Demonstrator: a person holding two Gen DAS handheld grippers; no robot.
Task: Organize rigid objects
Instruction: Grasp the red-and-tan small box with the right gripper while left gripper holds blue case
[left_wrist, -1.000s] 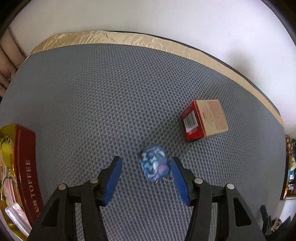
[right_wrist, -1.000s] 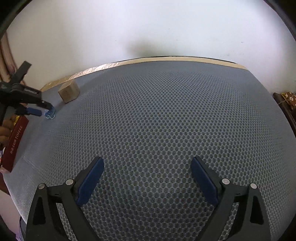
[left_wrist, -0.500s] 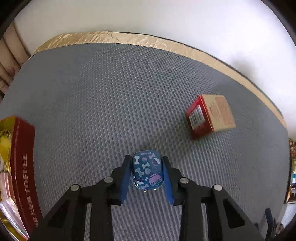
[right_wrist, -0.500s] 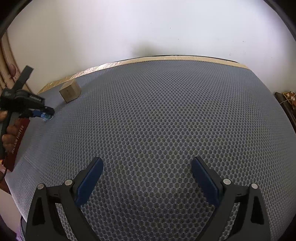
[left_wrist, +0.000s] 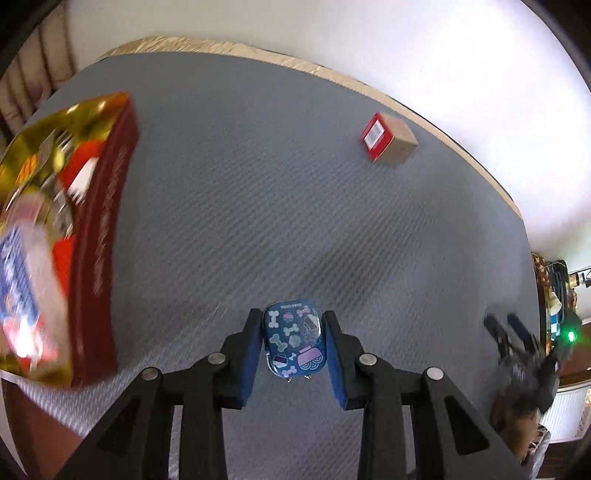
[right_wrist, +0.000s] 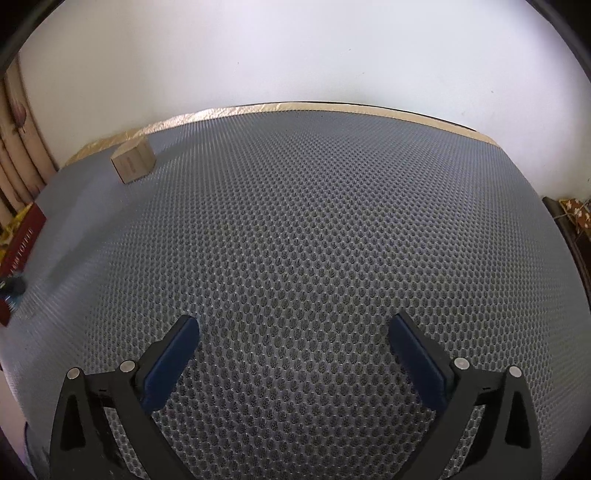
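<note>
My left gripper (left_wrist: 292, 317) is shut on a small blue case (left_wrist: 293, 339) printed with bones and pet pictures, held above the grey mat. To its left lies an open red toffee tin (left_wrist: 99, 240) with a gold lining and several blurred items inside. A small cardboard box with a red end (left_wrist: 388, 142) stands near the far edge, also seen from the right wrist as a plain brown box (right_wrist: 133, 165). My right gripper (right_wrist: 293, 325) hovers over bare mat, its jaws opening wide with nothing between them. The tin (right_wrist: 22, 236) shows at that view's left edge.
The grey mesh mat (right_wrist: 314, 221) has a gold-taped far edge (right_wrist: 295, 107) against a white wall. Dark furniture (right_wrist: 569, 221) stands past the mat's right side. The other gripper (left_wrist: 513, 339) appears blurred at the right of the left wrist view.
The left jaws shut on the blue case and carried it off the mat towards the tin, which now fills the left of the view. The right jaws spread slightly wider.
</note>
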